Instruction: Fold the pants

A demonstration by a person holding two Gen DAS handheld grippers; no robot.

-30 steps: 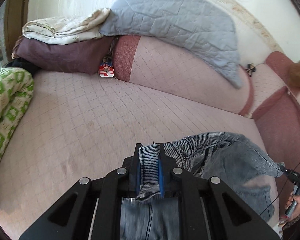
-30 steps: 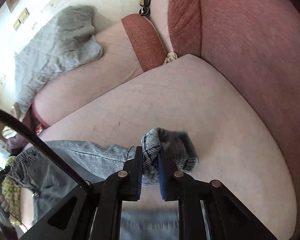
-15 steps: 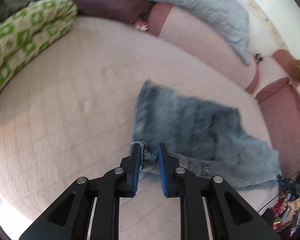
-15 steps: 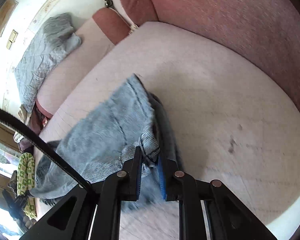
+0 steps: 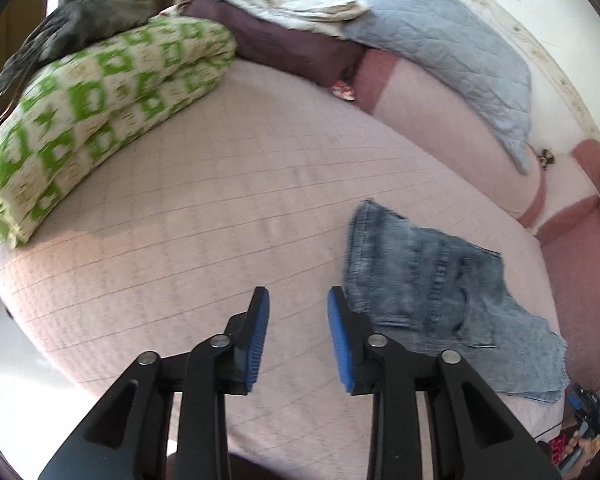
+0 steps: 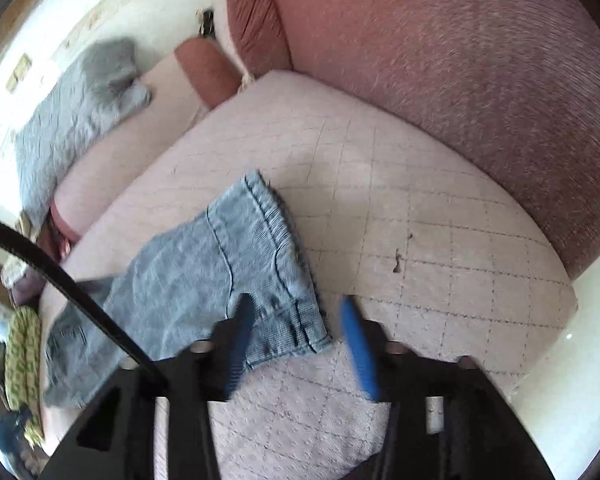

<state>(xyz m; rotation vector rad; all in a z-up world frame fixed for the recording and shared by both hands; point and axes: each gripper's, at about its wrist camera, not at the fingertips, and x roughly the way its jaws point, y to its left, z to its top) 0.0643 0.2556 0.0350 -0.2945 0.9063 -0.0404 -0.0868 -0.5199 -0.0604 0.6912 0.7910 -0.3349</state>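
Folded blue denim pants [image 5: 432, 288] lie flat on the pink quilted sofa seat [image 5: 204, 216]. My left gripper [image 5: 298, 304] is open and empty, raised above the seat just left of the pants' near edge. In the right wrist view the pants [image 6: 220, 280] lie left of centre on the seat. My right gripper [image 6: 296, 316] is open and empty, over the pants' near right corner, with the left finger above the denim.
A green-and-white patterned folded blanket [image 5: 88, 108] lies at the seat's left end. A grey quilted blanket [image 5: 452, 52] hangs over the sofa back. Dark red cushions [image 6: 460, 80] stand along the right side. A black cable [image 6: 60, 280] crosses the right wrist view.
Both grippers opened and let go of the pants, which now lie folded on the seat. Both grippers pulled back and up from the denim.
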